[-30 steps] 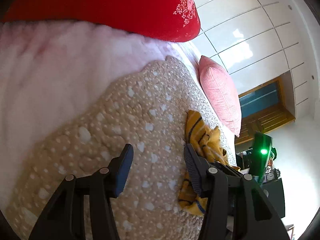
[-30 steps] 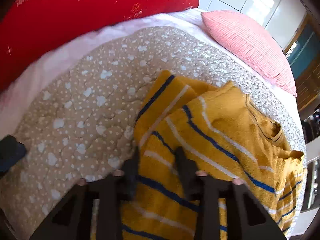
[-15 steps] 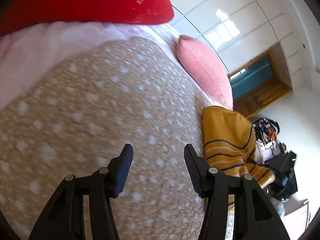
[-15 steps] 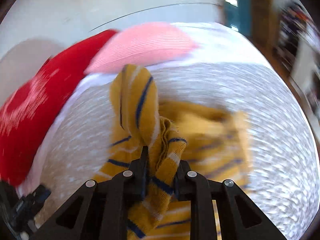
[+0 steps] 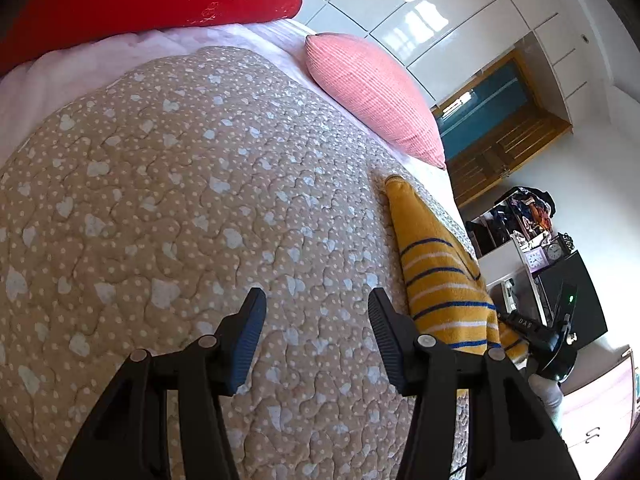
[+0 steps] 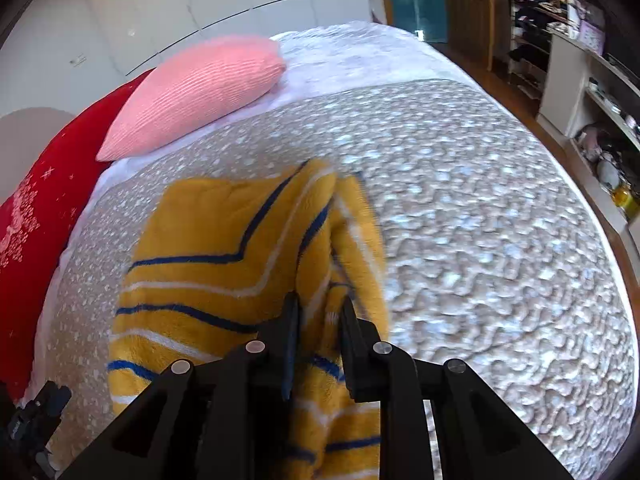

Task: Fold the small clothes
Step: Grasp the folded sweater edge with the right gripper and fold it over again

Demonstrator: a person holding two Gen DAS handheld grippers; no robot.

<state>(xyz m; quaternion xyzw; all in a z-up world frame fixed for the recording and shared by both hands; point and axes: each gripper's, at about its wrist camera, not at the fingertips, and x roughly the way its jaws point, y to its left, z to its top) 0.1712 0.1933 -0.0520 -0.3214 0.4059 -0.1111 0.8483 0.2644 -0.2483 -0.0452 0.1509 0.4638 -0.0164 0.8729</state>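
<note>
A small yellow garment with blue and white stripes (image 6: 224, 264) lies partly folded on the beige quilt (image 6: 480, 220). My right gripper (image 6: 318, 320) is shut on a bunched fold of it near its front edge. In the left wrist view the garment (image 5: 436, 280) lies to the right of my left gripper (image 5: 316, 316), which is open and empty just above the quilt (image 5: 180, 200). The right gripper's body (image 5: 536, 332) shows at the garment's far end.
A pink pillow (image 6: 196, 92) and a red pillow (image 6: 28, 216) lie at the head of the bed. Shelves with clutter (image 6: 592, 92) stand beyond the bed's right edge. A dark cabinet with clocks (image 5: 560, 280) stands past the bed's edge.
My right gripper has carried the pinched fold across and lowered it, so the garment now lies flatter on the quilt. My left gripper stayed open and shifted its view.
</note>
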